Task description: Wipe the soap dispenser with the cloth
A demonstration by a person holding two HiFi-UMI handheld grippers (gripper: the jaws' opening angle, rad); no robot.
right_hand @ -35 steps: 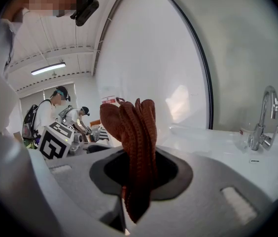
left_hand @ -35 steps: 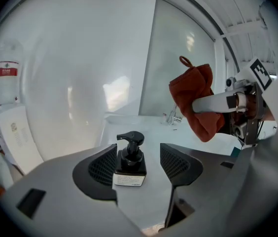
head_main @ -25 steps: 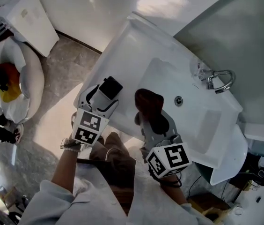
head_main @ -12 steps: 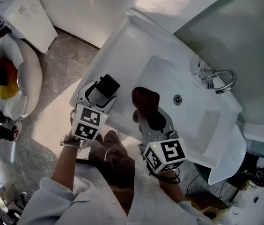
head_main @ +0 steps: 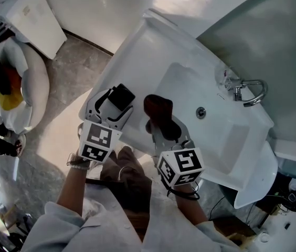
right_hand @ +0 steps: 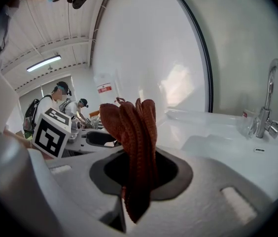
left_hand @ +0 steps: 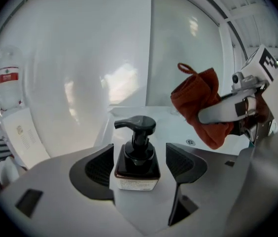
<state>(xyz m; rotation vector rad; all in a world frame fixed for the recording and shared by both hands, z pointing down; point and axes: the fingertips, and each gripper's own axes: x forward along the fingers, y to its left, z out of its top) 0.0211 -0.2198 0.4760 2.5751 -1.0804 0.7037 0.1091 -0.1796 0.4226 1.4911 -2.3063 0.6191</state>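
Here, my left gripper (left_hand: 141, 166) clamps the upright dark square soap dispenser (left_hand: 137, 149) with a black pump; just right of it, not touching, my right gripper (right_hand: 138, 171) pinches the bunched rust-red knitted cloth (right_hand: 131, 127).

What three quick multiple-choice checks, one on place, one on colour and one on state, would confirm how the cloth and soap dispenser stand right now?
1. Where is the cloth?
A) lying in the basin
B) clamped in the right tool
C) draped over the faucet

2. What colour is the soap dispenser pump?
A) white
B) silver
C) black

3. How is the left tool?
A) open and empty
B) shut on the soap dispenser
C) shut on the cloth

Answers:
1 B: the rust-red cloth stands up from between the right tool's jaws.
2 C: the left gripper view shows a black pump on a dark body.
3 B: the soap dispenser sits gripped between the left tool's two pads.
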